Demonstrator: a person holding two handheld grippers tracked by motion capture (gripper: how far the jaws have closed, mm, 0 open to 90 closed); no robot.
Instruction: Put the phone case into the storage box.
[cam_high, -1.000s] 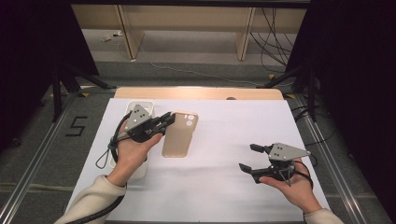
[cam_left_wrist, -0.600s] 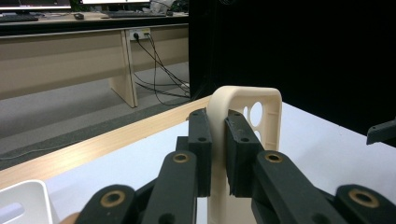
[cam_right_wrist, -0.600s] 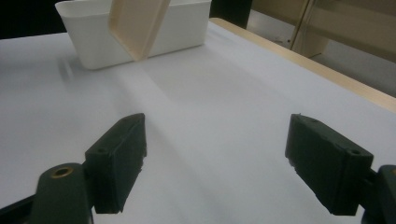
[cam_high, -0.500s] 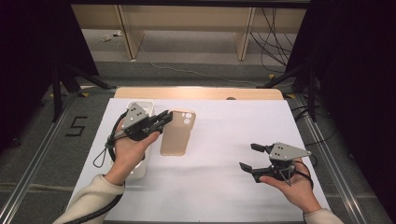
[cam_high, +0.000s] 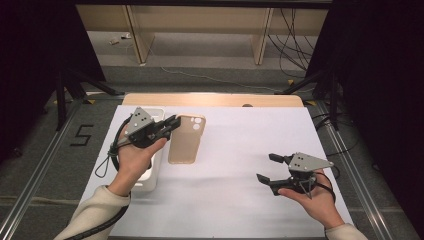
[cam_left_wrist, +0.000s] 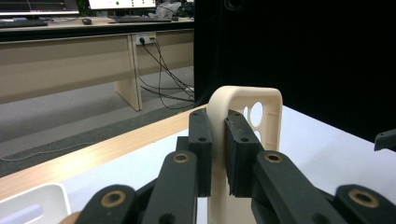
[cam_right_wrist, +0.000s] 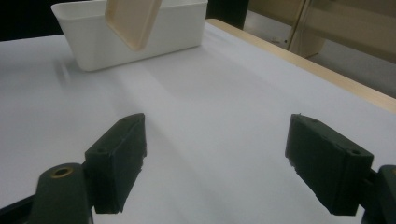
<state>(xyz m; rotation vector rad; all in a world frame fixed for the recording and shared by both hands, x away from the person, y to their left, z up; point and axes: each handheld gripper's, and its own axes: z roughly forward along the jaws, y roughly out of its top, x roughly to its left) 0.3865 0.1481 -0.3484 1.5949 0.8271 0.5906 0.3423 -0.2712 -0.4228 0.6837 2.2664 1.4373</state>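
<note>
L gripper (cam_high: 172, 123) pinching beige phone case (cam_high: 184, 142) edge, clearest in left gripper view. R gripper (cam_high: 265, 167) spread wide, near right; white tray (cam_right_wrist: 140, 35) beyond.

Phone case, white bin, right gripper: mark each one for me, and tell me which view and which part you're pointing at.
phone case (cam_high: 184, 145): high view, middle of its beige back.
white bin (cam_right_wrist: 175, 29): right gripper view, its near side wall.
right gripper (cam_high: 266, 167): high view, gap between its open jaw tips.
</note>
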